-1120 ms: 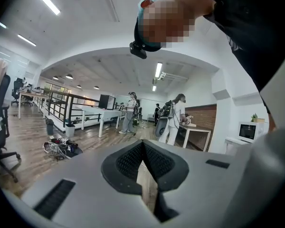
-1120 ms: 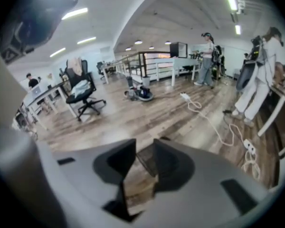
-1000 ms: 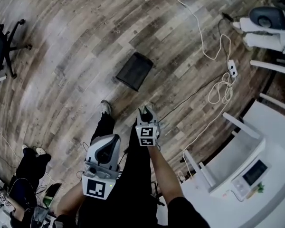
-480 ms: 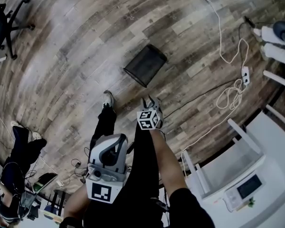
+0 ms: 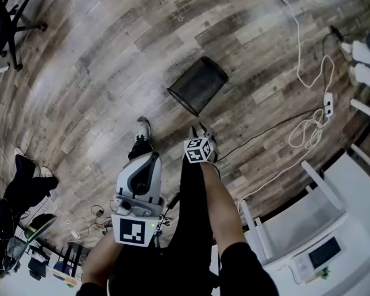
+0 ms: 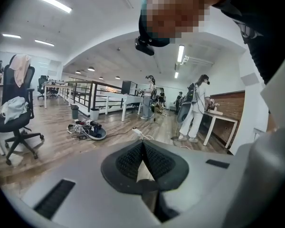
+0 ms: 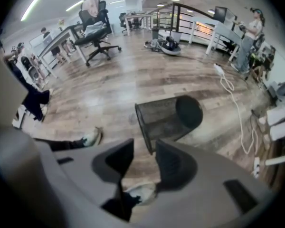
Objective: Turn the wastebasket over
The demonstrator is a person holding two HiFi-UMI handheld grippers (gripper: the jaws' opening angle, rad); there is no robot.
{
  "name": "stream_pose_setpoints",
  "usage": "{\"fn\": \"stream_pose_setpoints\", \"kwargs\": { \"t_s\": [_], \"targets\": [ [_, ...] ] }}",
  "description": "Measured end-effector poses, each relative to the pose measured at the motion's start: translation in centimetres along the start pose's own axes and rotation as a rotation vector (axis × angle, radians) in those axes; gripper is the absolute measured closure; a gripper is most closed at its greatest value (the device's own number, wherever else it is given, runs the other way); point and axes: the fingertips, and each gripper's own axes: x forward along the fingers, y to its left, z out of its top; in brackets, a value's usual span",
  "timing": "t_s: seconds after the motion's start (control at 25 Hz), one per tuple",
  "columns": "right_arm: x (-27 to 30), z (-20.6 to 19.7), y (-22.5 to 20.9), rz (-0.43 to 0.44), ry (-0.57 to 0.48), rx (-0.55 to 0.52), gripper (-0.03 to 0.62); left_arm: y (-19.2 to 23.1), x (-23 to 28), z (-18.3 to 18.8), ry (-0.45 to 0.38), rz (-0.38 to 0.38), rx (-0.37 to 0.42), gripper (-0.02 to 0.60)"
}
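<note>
The wastebasket (image 5: 198, 84) is a black mesh bin lying on its side on the wood floor, ahead of the person's feet. In the right gripper view the wastebasket (image 7: 168, 115) lies just beyond the jaws, its open rim turned toward them. My right gripper (image 5: 200, 130) points steeply down, a short way from the rim. Its jaws have just been opening, and my right gripper (image 7: 144, 146) stands open with nothing between its fingers. My left gripper (image 5: 149, 158) is held closer to the body. In its own view my left gripper (image 6: 142, 144) is shut and empty, aimed out across the office.
A white cable with a power strip (image 5: 328, 97) snakes over the floor right of the bin. A white desk (image 5: 357, 227) fills the lower right. An office chair (image 5: 12, 11) stands at far left. The person's shoe (image 5: 142, 129) is left of the right gripper. People (image 6: 195, 106) stand in the distance.
Both grippers have sunk lower. The right gripper has come nearer the wastebasket's rim, and the bin has grown larger in the head view.
</note>
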Motion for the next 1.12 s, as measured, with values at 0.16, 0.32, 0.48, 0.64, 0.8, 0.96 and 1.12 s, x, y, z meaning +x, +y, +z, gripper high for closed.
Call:
{"fn": "stream_pose_setpoints", "kwargs": {
  "t_s": [0.16,0.32,0.48,0.64,0.8,0.96,1.12],
  "targets": [
    [2.5,-0.3,0.3,0.003,0.015,-0.038,0.431,1.5,1.8,-2.9,0.039,0.022,0.008,0.548],
    [4.4,-0.5,0.1,-0.001,0.041,-0.052,0.427,2.5,3.7,-5.7,0.078,0.030,0.003,0.548],
    [6.1,-1.4,-0.5,-0.014,0.080,-0.077,0.424,3.2,5.5,-7.9,0.099,0.031,0.025,0.548],
    [7.4,-2.3,-0.9,-0.024,0.109,-0.086,0.424,3.7,7.5,-10.2,0.124,0.040,0.023,0.548],
    [8.7,-3.2,-1.3,-0.054,0.145,-0.106,0.419,3.6,8.9,-11.8,0.131,0.032,0.024,0.548],
    [9.7,-4.3,-1.6,-0.090,0.166,-0.097,0.416,3.6,8.9,-12.8,0.149,0.039,-0.009,0.548],
    [10.5,-4.6,-1.8,-0.098,0.177,-0.059,0.416,4.0,8.8,-12.9,0.153,0.051,-0.034,0.548]
  ]
}}
